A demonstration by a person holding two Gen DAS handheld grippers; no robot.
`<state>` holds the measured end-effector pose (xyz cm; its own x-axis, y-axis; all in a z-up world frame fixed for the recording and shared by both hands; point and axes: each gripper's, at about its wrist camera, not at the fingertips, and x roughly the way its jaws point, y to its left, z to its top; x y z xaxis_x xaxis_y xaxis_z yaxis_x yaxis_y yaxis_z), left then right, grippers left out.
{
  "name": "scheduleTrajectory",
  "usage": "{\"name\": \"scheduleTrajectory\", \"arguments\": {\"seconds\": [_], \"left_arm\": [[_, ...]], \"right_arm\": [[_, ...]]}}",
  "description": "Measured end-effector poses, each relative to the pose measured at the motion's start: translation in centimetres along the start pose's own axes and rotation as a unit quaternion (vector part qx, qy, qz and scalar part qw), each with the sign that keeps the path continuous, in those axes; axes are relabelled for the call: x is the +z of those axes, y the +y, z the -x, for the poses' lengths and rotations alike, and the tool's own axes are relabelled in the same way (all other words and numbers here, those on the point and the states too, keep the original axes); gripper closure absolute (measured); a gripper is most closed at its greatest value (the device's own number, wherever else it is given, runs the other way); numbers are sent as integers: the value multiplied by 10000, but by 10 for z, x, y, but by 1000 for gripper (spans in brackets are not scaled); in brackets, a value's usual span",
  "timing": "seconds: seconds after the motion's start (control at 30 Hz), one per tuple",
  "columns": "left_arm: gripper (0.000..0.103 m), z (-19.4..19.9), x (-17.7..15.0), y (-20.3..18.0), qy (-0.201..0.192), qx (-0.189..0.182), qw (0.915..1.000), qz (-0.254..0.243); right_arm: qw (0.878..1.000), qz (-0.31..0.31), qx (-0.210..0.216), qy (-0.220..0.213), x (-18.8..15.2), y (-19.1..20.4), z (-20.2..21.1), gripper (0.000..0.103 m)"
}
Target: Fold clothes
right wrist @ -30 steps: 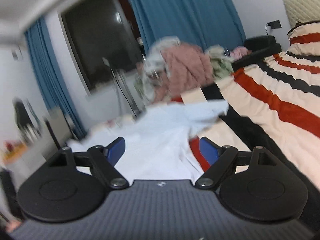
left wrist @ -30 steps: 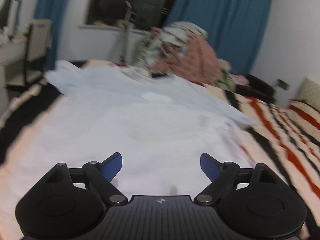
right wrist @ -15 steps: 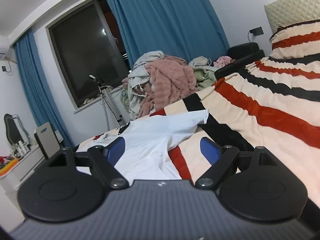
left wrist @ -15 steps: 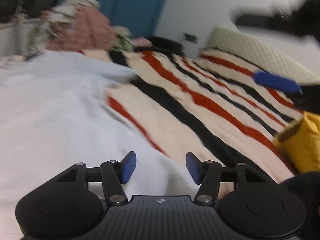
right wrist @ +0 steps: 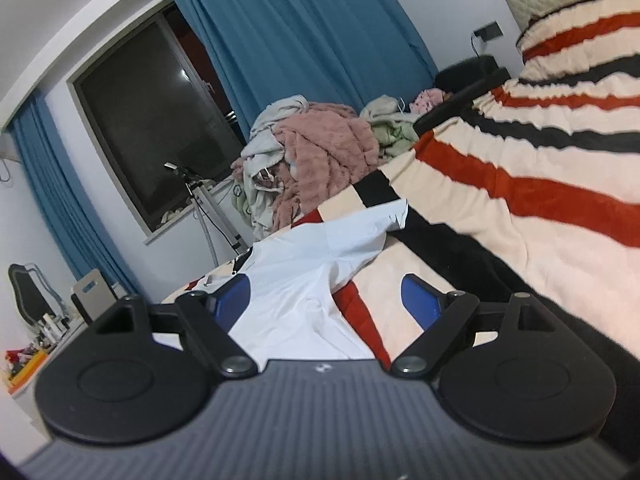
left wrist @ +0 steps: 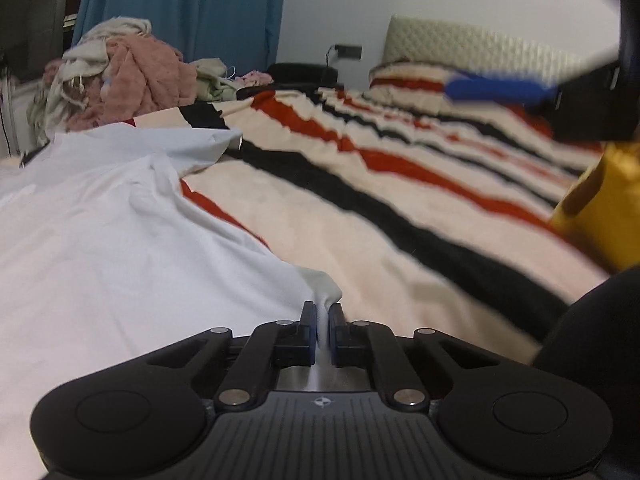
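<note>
A white shirt (left wrist: 112, 240) lies spread flat on the striped bedspread (left wrist: 400, 216). My left gripper (left wrist: 322, 320) is shut on the shirt's near right corner, and a small tuft of white cloth bulges up between the blue pads. The shirt (right wrist: 304, 280) also shows in the right wrist view, with one sleeve stretched toward the black stripe. My right gripper (right wrist: 328, 300) hovers above the shirt's right edge, open, with nothing between its fingers. In the left wrist view that right gripper appears as a blurred blue finger (left wrist: 500, 88) at the upper right.
A heap of pink and grey clothes (right wrist: 312, 168) is piled at the far end of the bed. Blue curtains (right wrist: 300, 32) and a dark window (right wrist: 152, 120) stand behind it. A yellow sleeve (left wrist: 600, 200) shows at the right. A padded headboard (left wrist: 480, 46) lies beyond the bedspread.
My left gripper swung right to the shirt's near corner, sank toward it and closed on the cloth. The right gripper stayed open and barely moved.
</note>
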<state>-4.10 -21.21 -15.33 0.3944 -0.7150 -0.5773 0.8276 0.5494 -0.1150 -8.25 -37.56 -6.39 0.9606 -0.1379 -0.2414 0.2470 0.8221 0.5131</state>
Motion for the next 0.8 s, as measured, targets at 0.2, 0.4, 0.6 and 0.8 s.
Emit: {"name": "scheduleTrajectory", "arguments": {"seconds": [0.2, 0.4, 0.6, 0.8], "left_arm": [[96, 13, -10, 3, 204, -270, 9988, 356], [32, 41, -6, 3, -46, -34, 9989, 455], [3, 83, -3, 20, -211, 708, 9956, 573], [0, 135, 14, 71, -627, 1565, 9766, 1335]], "right_arm": [[9990, 442, -82, -55, -4, 16, 2, 18], [9975, 694, -73, -77, -5, 22, 8, 18], [9938, 1086, -175, -165, -8, 34, 11, 18], [9878, 1501, -336, -247, -15, 45, 11, 19]]}}
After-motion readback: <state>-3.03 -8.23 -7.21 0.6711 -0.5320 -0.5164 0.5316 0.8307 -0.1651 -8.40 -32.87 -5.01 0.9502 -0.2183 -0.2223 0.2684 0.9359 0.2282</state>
